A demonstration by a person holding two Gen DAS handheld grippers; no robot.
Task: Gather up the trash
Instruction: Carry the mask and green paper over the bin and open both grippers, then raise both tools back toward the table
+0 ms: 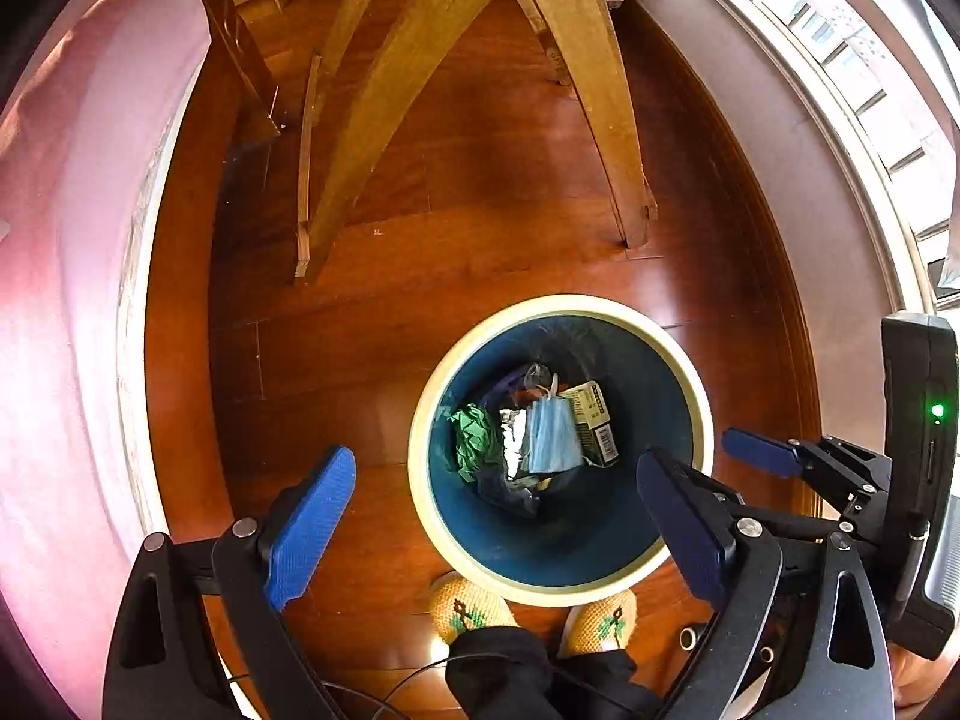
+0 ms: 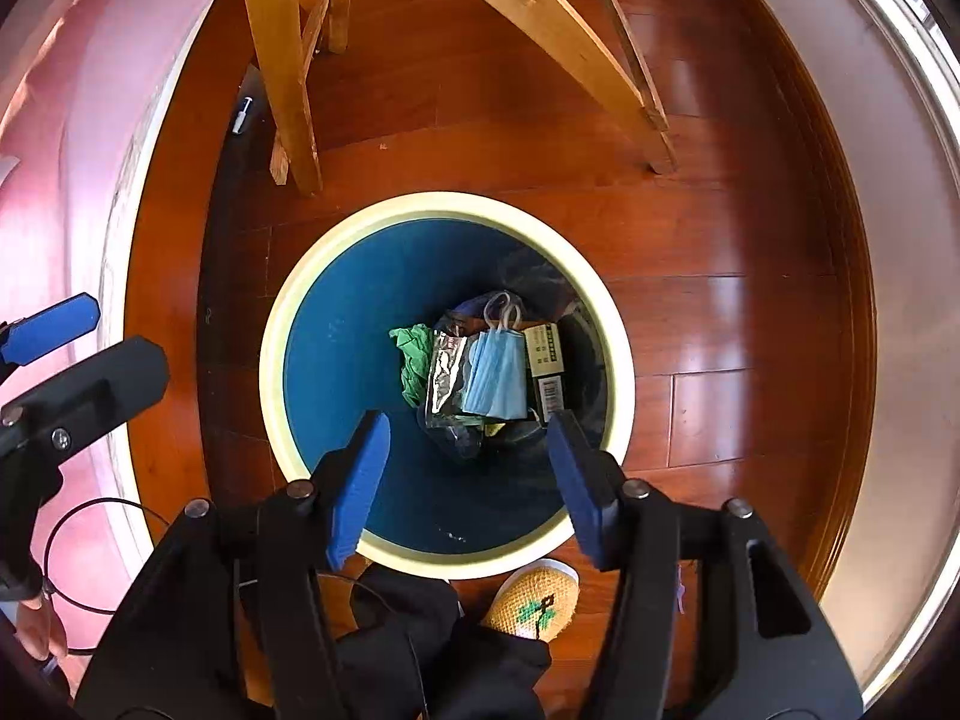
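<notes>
A round bin with a cream rim [image 1: 420, 414] [image 2: 270, 360] and blue inside stands on the wooden floor. In it lie a blue face mask [image 1: 552, 438] [image 2: 498, 375], green crumpled paper [image 1: 477, 438] [image 2: 411, 360], a silver foil wrapper [image 1: 513, 441] [image 2: 444, 372] and a small dark carton [image 1: 594, 420] [image 2: 546, 369]. My left gripper [image 1: 498, 516] is open and empty above the bin's near side. My right gripper [image 2: 468, 474] is open and empty above the bin; it also shows in the left wrist view [image 1: 762, 456].
Wooden chair legs [image 1: 390, 96] [image 2: 288, 72] stand on the floor beyond the bin. A pink bedcover [image 1: 72, 276] hangs at the left, a grey wall and window [image 1: 840, 138] at the right. The person's knitted slippers [image 1: 468, 606] [image 2: 534, 594] are beside the bin.
</notes>
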